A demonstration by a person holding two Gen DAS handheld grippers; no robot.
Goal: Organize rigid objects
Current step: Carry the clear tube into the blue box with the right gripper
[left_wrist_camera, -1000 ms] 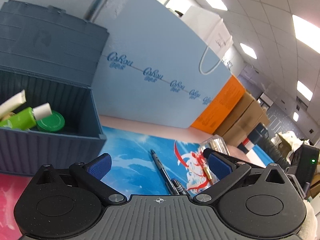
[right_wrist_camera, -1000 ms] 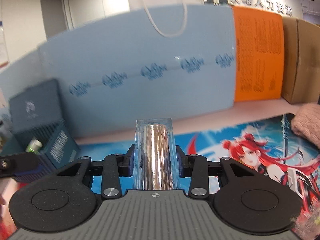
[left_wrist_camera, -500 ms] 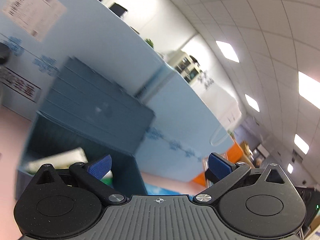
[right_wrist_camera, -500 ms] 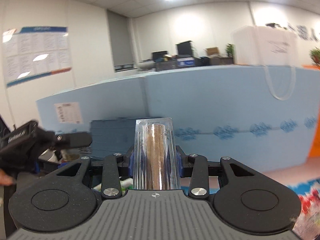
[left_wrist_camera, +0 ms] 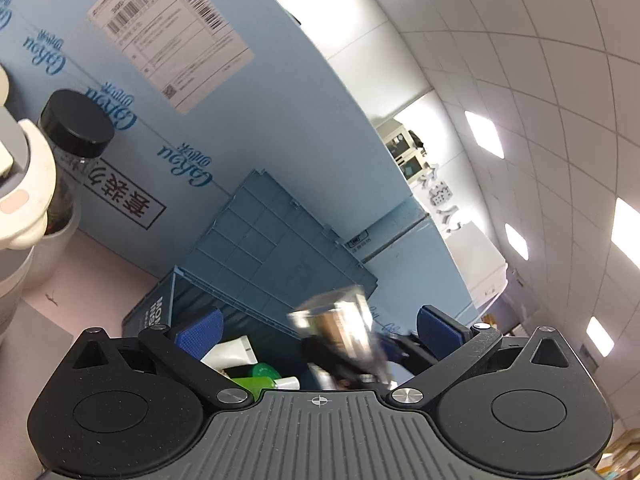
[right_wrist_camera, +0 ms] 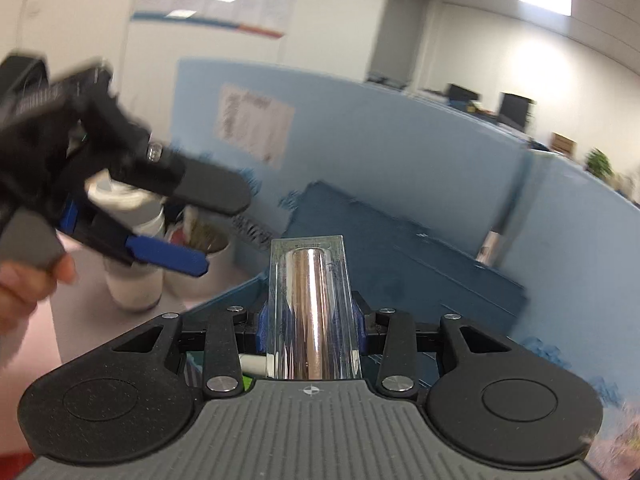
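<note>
Inventory as I read it from my two wrist feeds. Right claw (right_wrist_camera: 312, 322): closed on a clear rectangular case (right_wrist_camera: 310, 304) with a shiny metal cylinder inside, blue pads pressing both long sides, the case pointing away from the camera and its far end hanging above the near edge of the blue storage bin (right_wrist_camera: 404, 272). The same case (left_wrist_camera: 340, 328) shows blurred in my left feed, held over the bin (left_wrist_camera: 256, 264), between the left claw's two pads. Left claw (left_wrist_camera: 316, 326): jaws wide, nothing pressed between the blue pads (left_wrist_camera: 200, 330); in my right feed it sits at upper left (right_wrist_camera: 192, 224), blurred, with part of a hand (right_wrist_camera: 24, 288) below it. Bin: dark blue ribbed plastic, lid (left_wrist_camera: 280, 236) standing open and leaning back toward the pale blue foam board (left_wrist_camera: 248, 92) on the far side. Contents I can make out: a white tube (left_wrist_camera: 232, 354), a green bottle (left_wrist_camera: 256, 382) with a white cap, and a green round lid (left_wrist_camera: 264, 370); the rest is hidden by the claw bodies. Left of the bin on the pink bench (left_wrist_camera: 100, 276): white containers (right_wrist_camera: 136, 280) and a clear jar with a black cap (left_wrist_camera: 76, 124), close against the board. Board carries a printed shipping label (left_wrist_camera: 172, 36).
</note>
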